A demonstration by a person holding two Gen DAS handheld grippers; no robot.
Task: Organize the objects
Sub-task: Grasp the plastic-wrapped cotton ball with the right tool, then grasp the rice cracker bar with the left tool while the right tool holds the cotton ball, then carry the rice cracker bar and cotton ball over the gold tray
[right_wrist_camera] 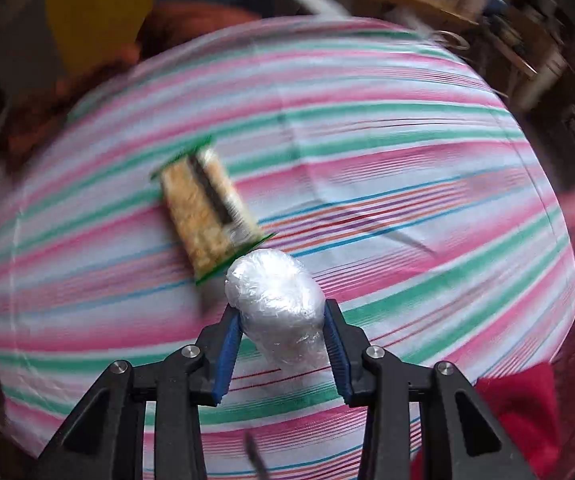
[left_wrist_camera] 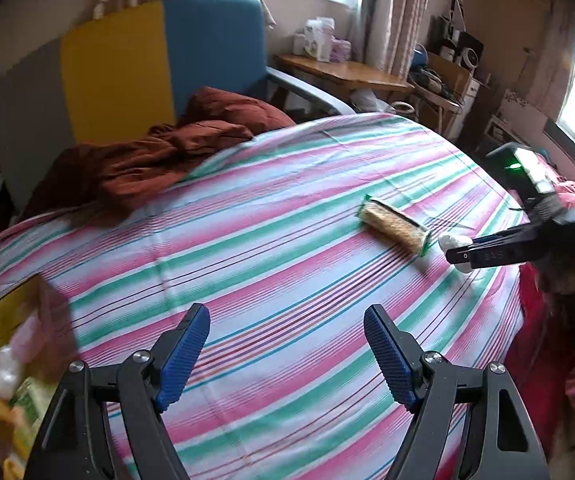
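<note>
A striped bed sheet (left_wrist_camera: 247, 248) fills both views. On it lies a clear snack packet (left_wrist_camera: 395, 226) with green ends, full of tan pieces, also in the right wrist view (right_wrist_camera: 207, 212). My right gripper (right_wrist_camera: 281, 310) is shut on a white plastic-wrapped bundle (right_wrist_camera: 275, 292), its blue pads pressing both sides, just below the packet's near end. In the left wrist view that gripper (left_wrist_camera: 463, 256) reaches in from the right with the bundle (left_wrist_camera: 451, 240) at its tip. My left gripper (left_wrist_camera: 286, 314) stands open over bare sheet, nothing between its fingers.
An open box (left_wrist_camera: 15, 340) holding several packets sits at the bed's left edge. A rumpled brown-red blanket (left_wrist_camera: 159, 160) lies at the head by a yellow and blue headboard (left_wrist_camera: 159, 56). Red cloth (right_wrist_camera: 519, 408) lies at the right edge. A wooden desk (left_wrist_camera: 343, 70) stands beyond.
</note>
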